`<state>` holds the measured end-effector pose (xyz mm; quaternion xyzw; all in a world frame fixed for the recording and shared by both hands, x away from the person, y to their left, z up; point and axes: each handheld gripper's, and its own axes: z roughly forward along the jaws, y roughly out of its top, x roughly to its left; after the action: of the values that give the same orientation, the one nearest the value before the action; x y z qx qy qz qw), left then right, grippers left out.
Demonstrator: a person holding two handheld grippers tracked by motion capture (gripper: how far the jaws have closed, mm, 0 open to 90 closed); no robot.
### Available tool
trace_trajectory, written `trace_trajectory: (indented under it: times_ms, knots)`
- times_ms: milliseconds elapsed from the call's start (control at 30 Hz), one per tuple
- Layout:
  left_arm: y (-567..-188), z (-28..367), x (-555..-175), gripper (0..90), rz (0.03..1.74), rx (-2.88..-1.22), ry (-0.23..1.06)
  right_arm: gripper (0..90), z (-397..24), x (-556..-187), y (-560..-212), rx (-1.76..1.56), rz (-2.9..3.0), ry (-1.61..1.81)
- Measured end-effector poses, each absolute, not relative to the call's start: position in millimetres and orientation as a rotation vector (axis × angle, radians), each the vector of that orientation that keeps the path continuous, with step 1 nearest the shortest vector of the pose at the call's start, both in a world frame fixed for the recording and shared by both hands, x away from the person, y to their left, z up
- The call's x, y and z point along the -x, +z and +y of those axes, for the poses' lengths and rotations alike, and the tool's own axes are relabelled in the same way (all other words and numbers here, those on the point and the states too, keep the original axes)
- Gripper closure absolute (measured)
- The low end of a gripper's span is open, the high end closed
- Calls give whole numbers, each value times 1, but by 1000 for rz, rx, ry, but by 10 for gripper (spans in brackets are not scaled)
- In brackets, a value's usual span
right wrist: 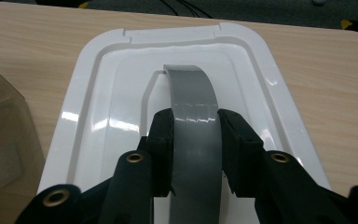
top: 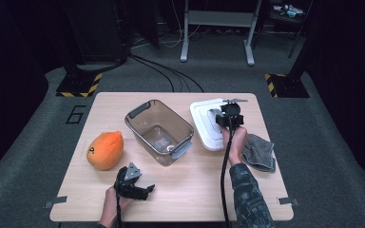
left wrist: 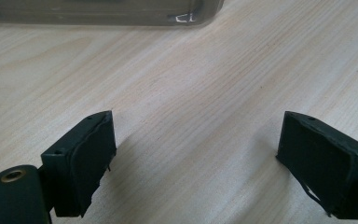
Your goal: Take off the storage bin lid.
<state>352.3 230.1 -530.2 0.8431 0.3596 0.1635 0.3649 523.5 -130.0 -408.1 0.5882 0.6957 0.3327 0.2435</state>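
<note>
A white lid [top: 208,124] lies flat on the table right of a clear grey storage box [top: 159,131]. My right gripper [top: 227,117] sits over the lid, its jaws shut on the lid's grey arched handle [right wrist: 193,107], which runs up between the two pads [right wrist: 162,135]. At the table's front left, my left gripper [top: 142,191] rests low with its jaws wide apart and bare wood between its fingers [left wrist: 86,154]. The box [left wrist: 98,11] edge shows at the top of the left gripper view.
An orange papaya-like fruit [top: 105,149] lies left of the box. A grey cloth [top: 259,152] is crumpled at the right, beside the person's right hand. The box's grey latches [top: 182,148] stick out at both ends. Dark floor and stand legs lie beyond the table.
</note>
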Motion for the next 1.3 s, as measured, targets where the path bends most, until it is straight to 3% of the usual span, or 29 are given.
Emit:
trace_trajectory:
  times_ms: [1300]
  knots:
    - [-530, 230, -352, 110, 925, -2172, 418, 662, -118, -532, -474, -1749, 1868, 856]
